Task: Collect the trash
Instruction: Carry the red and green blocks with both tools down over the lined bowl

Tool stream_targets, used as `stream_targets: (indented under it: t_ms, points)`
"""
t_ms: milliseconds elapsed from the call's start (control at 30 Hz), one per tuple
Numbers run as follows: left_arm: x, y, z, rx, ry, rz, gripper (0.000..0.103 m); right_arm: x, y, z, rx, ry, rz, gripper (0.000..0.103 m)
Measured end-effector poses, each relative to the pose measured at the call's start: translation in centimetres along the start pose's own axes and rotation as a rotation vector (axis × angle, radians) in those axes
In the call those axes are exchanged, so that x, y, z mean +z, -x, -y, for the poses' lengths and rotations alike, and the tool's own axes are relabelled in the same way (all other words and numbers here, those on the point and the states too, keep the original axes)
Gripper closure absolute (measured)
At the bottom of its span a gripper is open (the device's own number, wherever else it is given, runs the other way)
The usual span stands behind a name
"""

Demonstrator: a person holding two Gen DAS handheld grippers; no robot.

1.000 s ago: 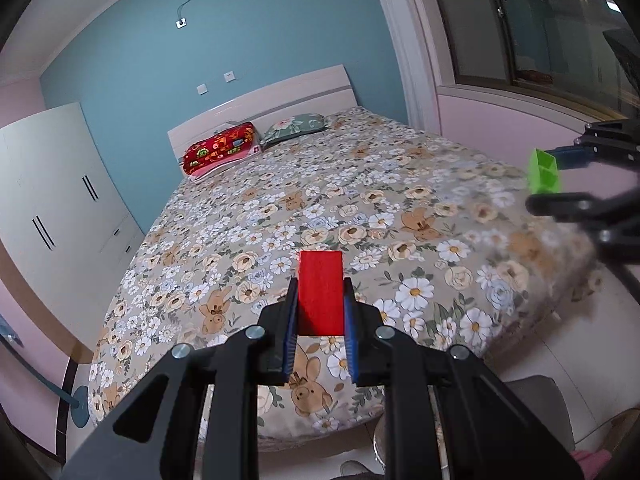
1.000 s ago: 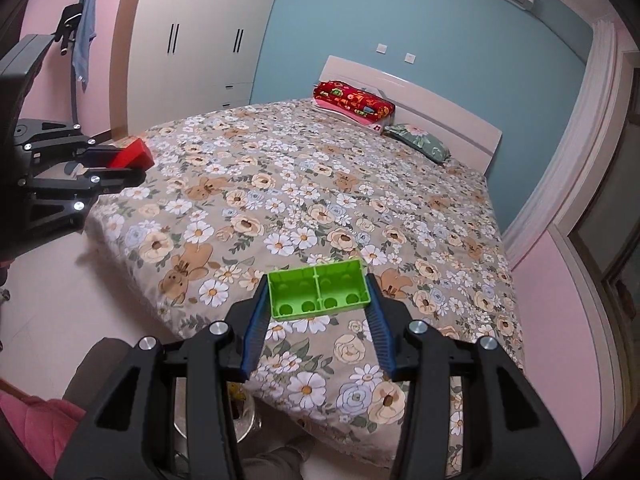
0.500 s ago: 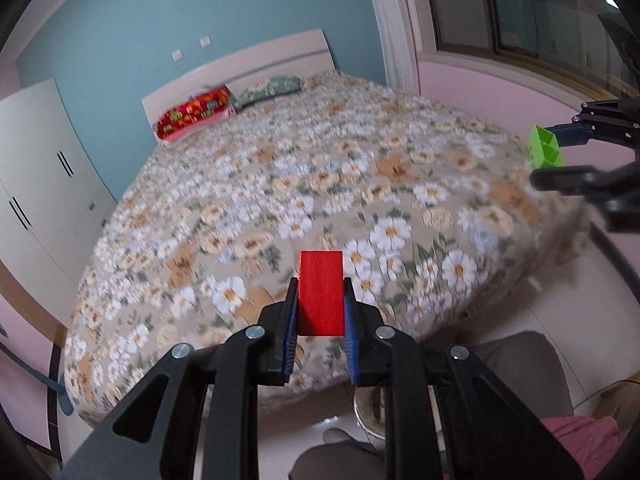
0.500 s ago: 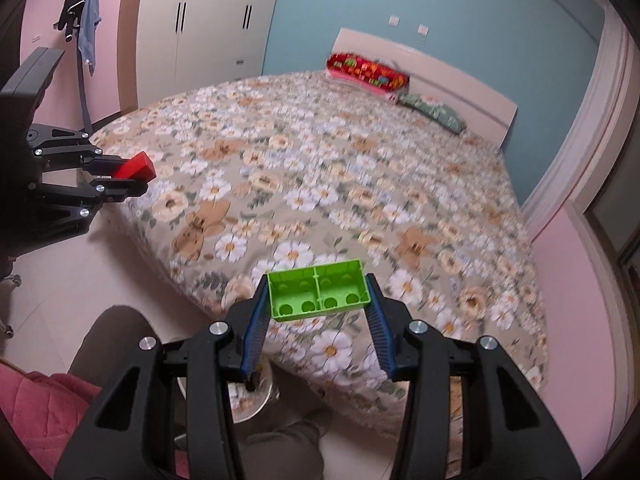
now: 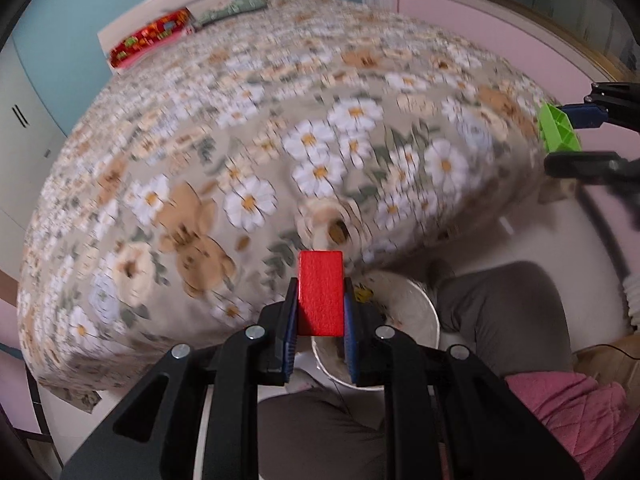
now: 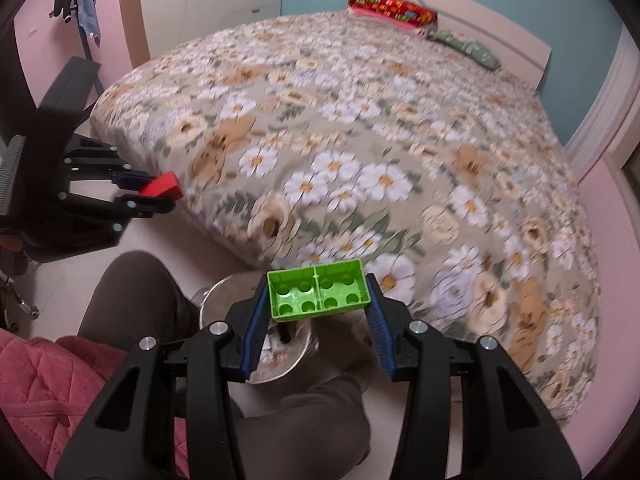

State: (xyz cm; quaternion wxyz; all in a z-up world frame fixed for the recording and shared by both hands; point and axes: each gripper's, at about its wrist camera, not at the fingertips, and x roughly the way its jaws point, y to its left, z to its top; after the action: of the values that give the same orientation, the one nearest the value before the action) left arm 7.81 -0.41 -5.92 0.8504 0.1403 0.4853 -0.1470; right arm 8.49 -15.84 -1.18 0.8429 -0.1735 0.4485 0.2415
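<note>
Carrying: two pieces of trash were held above a bin, one in each gripper, neither yet dropped.
Red block: the red block (image 5: 321, 293) sat pinched between the pressed-in jaws of the left gripper (image 5: 320, 334), its top standing clear of the fingertips.
Green brick: the green brick (image 6: 318, 289), hollow underside facing the camera, was clamped at its two ends by the right gripper (image 6: 318, 322), jaws part-spread to its width.
Bin: the round white bin (image 5: 416, 308) stood on the floor just below and beyond both sets of jaws, between the person's knees (image 5: 500, 304).
Bin contents: some scraps and a dark stick-like item showed inside; too blurred to name.
Progress: pick-up looked finished for both pieces; release into the bin remained.
Bed: the floral bedspread (image 6: 380, 152) ahead of the jaws showed no further trash, as far as the blur allowed.
</note>
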Motion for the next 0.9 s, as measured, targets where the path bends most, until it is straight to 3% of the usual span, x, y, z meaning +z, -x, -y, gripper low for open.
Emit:
stream_targets:
  t_ms: [633,900]
  points:
    - [-4.5,-10.8,3.0,-0.111,-0.029,-0.227,0.081,-6.3,-12.7,-2.1,0.189,-0.11,-0.225,0.057]
    - [-6.4,-14.6,3.8,-0.158,-0.008,-0.306,0.081,-7.6,-17.1,-3.6,0.214,-0.112,-0.301,0.057]
